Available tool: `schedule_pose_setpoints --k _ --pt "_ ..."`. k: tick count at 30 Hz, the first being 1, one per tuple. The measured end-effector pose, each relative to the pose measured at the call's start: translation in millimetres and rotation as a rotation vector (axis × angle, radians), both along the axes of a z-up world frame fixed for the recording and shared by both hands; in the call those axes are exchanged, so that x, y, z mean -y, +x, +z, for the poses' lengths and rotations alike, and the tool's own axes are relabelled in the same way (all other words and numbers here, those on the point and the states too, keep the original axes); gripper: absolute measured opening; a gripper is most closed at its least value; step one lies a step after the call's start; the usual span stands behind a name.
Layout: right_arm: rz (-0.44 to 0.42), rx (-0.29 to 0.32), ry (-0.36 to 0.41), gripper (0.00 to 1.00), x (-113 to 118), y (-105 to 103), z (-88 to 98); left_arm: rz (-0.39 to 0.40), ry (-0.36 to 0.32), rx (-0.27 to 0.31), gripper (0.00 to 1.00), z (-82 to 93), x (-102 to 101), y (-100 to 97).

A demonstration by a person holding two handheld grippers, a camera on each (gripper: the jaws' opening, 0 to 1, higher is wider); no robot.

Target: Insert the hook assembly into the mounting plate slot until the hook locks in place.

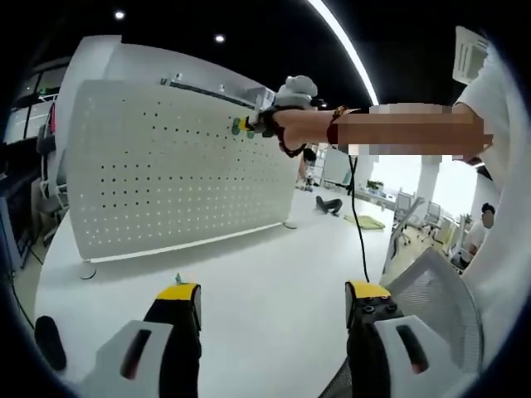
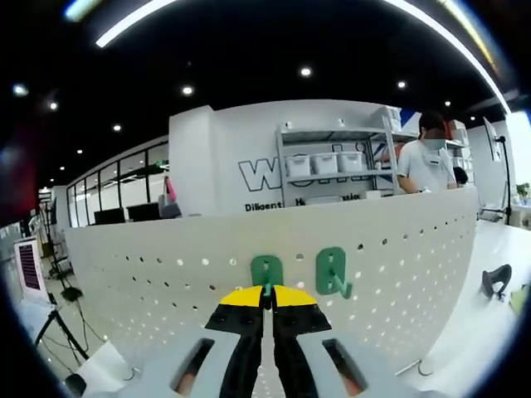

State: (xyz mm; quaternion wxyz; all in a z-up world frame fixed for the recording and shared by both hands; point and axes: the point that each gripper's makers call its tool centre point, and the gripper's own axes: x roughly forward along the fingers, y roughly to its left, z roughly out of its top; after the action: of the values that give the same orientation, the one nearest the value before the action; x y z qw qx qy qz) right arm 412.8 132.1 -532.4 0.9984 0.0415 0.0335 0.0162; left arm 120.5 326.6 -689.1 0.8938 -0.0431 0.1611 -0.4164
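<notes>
The right gripper was clenched on a green hook, pressing it against the upper part of the white perforated mounting plate, just beside a second green hook already hanging there. The left gripper hung released above the white counter, well apart from the plate.

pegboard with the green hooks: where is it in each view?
Left gripper view: white pegboard stands upright on the table, upper left, seen whole.
Right gripper view: it spans the middle of the frame, close up, right above the jaws.
Shared landmark: green hooks near its top edge.
</notes>
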Motion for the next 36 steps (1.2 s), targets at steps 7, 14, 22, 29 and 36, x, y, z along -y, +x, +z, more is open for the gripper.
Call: schedule_pose_setpoints --k 7,14,22,29,36 --pt "0.019 -0.002 -0.027 0.02 -0.1 0.2 0.3 0.002 0.010 0.008 0.72 2.3 -0.5 0.0" --pt "0.057 -0.026 -0.037 0.02 -2.0 -5.0 -4.4 0.004 0.018 0.008 0.72 2.1 1.1 0.0" --pt "0.069 -0.032 -0.038 0.04 0.6 -13.5 -10.2 -0.003 0.027 0.007 0.72 2.9 7.3 -3.6" --pt "0.087 -0.031 -0.065 0.05 1.5 -25.4 -13.0 0.003 0.038 0.011 0.71 4.7 8.1 -5.9" --pt "0.108 -0.034 -0.042 0.07 0.9 -43.0 -22.5 0.000 0.050 0.019 0.71 7.9 12.8 -11.6"
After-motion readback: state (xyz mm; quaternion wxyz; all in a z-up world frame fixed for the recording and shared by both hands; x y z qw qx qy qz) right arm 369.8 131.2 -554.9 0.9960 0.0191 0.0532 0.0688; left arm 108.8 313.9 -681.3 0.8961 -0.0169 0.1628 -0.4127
